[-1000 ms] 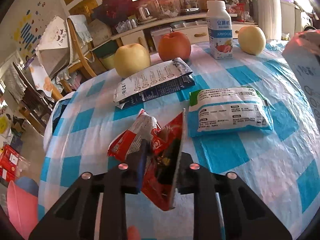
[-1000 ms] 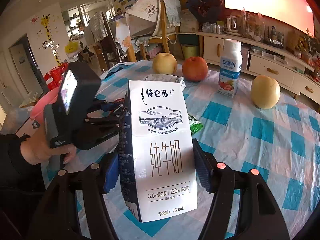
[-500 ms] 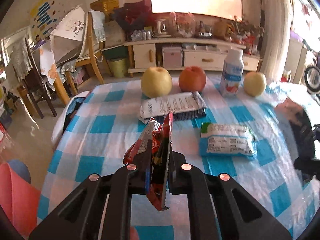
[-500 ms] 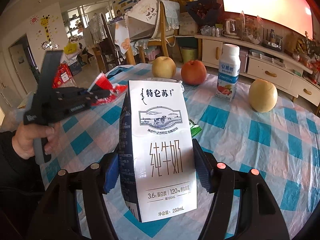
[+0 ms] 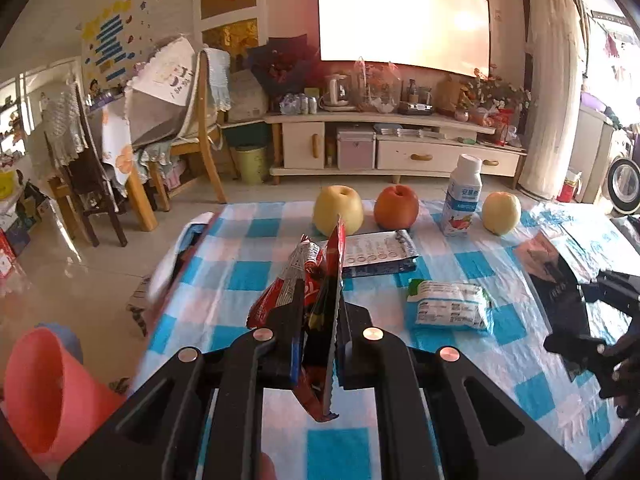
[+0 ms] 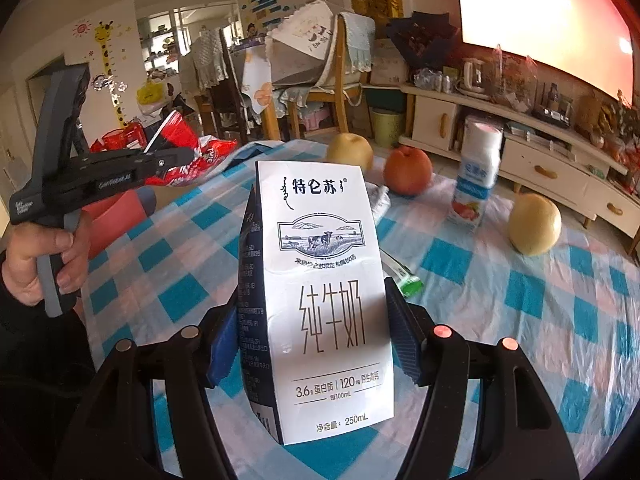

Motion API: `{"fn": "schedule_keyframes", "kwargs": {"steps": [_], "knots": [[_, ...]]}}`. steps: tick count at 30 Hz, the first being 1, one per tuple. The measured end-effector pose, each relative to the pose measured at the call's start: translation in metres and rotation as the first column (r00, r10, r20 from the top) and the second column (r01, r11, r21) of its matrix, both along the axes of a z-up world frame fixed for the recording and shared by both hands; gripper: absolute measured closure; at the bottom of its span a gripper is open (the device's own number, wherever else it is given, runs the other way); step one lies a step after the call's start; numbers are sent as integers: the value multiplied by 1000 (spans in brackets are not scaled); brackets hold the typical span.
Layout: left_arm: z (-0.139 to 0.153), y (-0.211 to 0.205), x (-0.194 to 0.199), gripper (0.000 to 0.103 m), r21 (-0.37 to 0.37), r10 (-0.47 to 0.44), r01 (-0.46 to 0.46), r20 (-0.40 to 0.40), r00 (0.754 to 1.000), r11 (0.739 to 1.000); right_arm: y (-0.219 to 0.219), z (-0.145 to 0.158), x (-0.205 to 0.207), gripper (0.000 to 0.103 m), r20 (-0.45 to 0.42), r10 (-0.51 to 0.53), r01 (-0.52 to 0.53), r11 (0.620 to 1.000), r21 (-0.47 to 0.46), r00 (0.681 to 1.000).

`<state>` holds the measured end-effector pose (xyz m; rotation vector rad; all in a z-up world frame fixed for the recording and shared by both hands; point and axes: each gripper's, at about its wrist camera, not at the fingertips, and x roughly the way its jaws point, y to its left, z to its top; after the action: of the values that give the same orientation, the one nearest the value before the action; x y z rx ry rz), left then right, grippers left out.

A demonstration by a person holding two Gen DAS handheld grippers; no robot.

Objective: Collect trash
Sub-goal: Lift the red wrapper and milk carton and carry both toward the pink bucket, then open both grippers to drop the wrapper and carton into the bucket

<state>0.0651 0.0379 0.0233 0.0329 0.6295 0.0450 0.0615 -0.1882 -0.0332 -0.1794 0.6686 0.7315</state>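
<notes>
My left gripper [image 5: 320,332] is shut on a crumpled red snack wrapper [image 5: 320,280], held up above the blue-and-white checked table [image 5: 248,276]. From the right wrist view, that left gripper [image 6: 184,158] hangs in the air at the table's left side, with the red wrapper [image 6: 196,148] sticking out of its tip and a hand on its handle. My right gripper [image 6: 314,336] is shut on an upright white milk carton [image 6: 320,280] over the near part of the table. A flat white-and-blue packet [image 5: 380,254] and a green-and-white packet [image 5: 450,306] lie on the cloth.
At the far edge of the table stand a yellow fruit [image 5: 338,210], a red apple [image 5: 396,206], a small yoghurt bottle [image 5: 460,200] and another yellow fruit [image 5: 501,213]. A pink bin [image 5: 44,392] sits on the floor left of the table. Chairs stand beyond.
My left gripper has closed fully on the red wrapper and risen with it off the cloth, rolling a little. The right gripper keeps its hold on the carton and has shifted slightly.
</notes>
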Motion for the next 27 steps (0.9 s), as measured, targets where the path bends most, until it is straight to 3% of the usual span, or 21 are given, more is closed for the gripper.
{"fn": "schedule_keyframes", "kwargs": {"steps": [7,13,19,27], "knots": [[21,41,-34,90,-17,72,-71,27,997,997,52,22,-19,37,38,79,-79,997,-7,996],[41,96,-67,90,-28,161,-159,62,985,987,124,42,-37,37,69,192,-191,981,-26,979],[46,170,-103,90,-37,274,-272,69,959,961,205,57,-51,37,83,307,-305,952,-32,948],[29,276,-142,90,-31,425,-424,36,905,905,345,56,-75,37,73,470,-466,882,-63,880]]}}
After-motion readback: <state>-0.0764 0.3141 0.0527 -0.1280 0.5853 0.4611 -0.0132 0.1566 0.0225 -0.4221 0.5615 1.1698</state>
